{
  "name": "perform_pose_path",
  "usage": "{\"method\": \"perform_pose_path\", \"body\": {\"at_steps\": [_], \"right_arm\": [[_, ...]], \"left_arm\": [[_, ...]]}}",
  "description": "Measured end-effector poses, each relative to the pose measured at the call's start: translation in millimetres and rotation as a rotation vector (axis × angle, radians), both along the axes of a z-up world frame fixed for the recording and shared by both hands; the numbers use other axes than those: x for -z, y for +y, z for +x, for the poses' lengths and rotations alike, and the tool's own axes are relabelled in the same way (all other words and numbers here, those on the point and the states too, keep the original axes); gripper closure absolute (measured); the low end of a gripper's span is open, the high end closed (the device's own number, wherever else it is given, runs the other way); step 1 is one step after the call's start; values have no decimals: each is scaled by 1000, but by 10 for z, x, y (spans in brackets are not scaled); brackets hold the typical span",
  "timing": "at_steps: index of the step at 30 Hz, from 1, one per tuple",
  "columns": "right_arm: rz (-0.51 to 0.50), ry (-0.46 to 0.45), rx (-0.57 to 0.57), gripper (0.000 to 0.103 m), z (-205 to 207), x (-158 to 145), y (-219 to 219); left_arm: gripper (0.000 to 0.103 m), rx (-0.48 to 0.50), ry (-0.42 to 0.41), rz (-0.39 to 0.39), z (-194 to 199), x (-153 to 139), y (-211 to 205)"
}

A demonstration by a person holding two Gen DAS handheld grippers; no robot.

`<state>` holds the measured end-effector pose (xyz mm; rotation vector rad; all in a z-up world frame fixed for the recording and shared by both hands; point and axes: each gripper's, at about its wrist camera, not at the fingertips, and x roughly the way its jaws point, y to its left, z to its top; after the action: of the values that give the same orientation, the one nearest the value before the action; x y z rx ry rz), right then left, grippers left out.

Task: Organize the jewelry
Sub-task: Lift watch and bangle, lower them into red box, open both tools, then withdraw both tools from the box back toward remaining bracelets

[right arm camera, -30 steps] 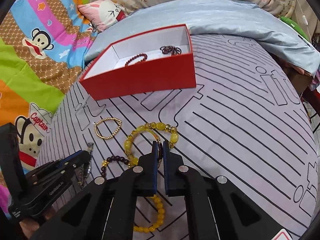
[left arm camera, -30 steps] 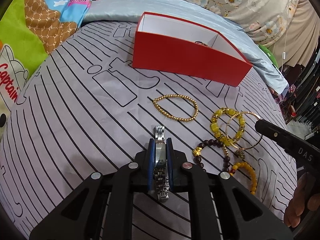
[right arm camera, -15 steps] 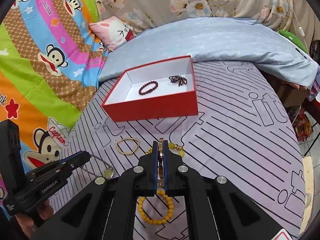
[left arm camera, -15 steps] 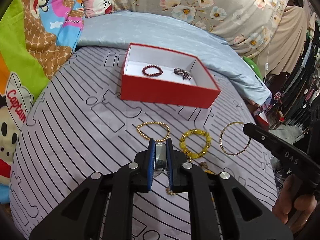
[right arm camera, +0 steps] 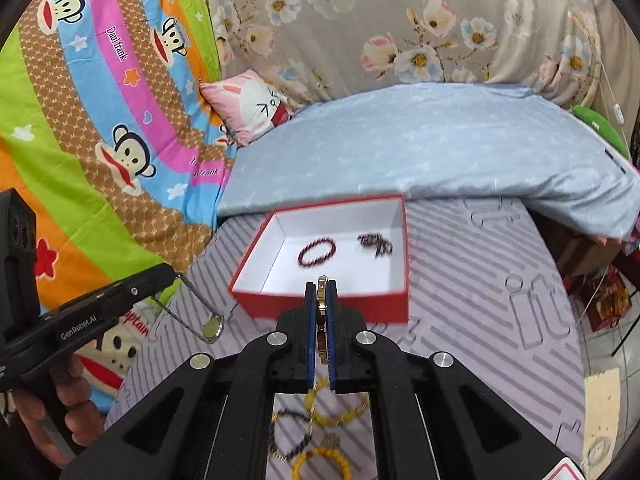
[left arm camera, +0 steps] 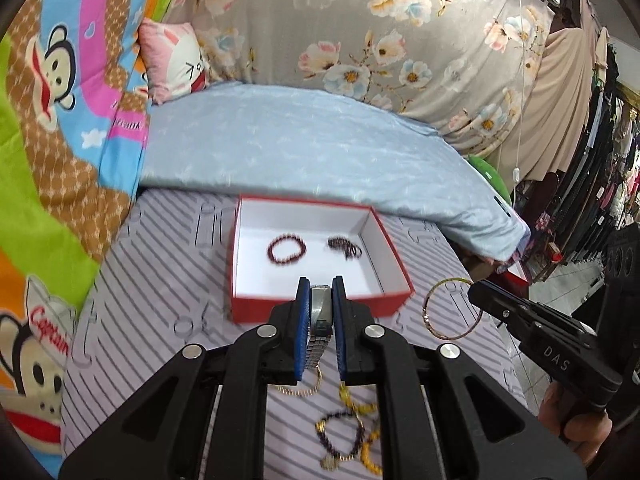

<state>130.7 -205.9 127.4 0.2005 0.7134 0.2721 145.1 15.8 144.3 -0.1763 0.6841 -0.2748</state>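
My left gripper [left arm camera: 321,285] is shut on a silver watch [left arm camera: 320,320], whose band hangs between the blue pads. In the right wrist view the watch [right arm camera: 212,326] dangles from that gripper [right arm camera: 173,275]. My right gripper [right arm camera: 322,285] is shut on a thin gold bangle [right arm camera: 322,304]; the left wrist view shows the bangle [left arm camera: 452,308] as a ring. Both grippers hover in front of the red box [left arm camera: 260,314], white inside, holding a dark red bead bracelet [left arm camera: 286,249] and a darker coiled one [left arm camera: 345,246]. Yellow [right arm camera: 320,462] and dark bead bracelets [left arm camera: 340,440] lie on the mat below.
The box sits on a grey striped mat [right arm camera: 480,280]. Behind it lies a pale blue quilt [left arm camera: 300,152] with a pink cushion [left arm camera: 176,60]. A bright cartoon blanket [right arm camera: 100,120] runs along the left. The mat's edge drops to the floor on the right [right arm camera: 600,320].
Both grippers have risen with the watch and the bangle off the mat. The box's inside has come into view, and the loose bracelets have slid down under the fingers.
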Motion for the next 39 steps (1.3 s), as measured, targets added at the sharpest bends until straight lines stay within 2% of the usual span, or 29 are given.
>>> {"method": "perform_pose_path", "body": {"at_steps": [5,8,16,21,22,24,25,26,27,28,34,39], "right_arm": [[-24,-3,19,99,462,17,34],[-15,23,24,99,754,121,69],[51,152,36,99,1357,649,139],[7,200,40,98,1482,892,209],[-6,196,48,94,1491,907,213],[-39,180,73,75,1495,898,202],[-46,170,85,59,1483,882,179],[-48,151,101,54,1450,842,149],[-47,138,111,53,1425,808,114],[-46,125,118,53,1379,754,84],[-44,74,113,53,942,510,-13],[-47,84,98,53,474,497,-42]], "left_arm": [[92,-20,-13,9,450,-7,-31],[92,-25,19,-3,756,107,-34],[92,-51,97,19,1336,580,-55],[92,-56,127,45,1496,776,-78],[92,-60,131,53,1514,798,-84],[89,-68,119,66,1513,799,-85],[75,-80,113,70,1508,785,-69],[66,-87,108,66,1498,760,-53],[50,-100,96,57,1473,716,-22],[47,-112,70,43,1421,650,20],[47,-150,24,42,1115,397,169],[45,-167,38,57,710,427,252]]}}
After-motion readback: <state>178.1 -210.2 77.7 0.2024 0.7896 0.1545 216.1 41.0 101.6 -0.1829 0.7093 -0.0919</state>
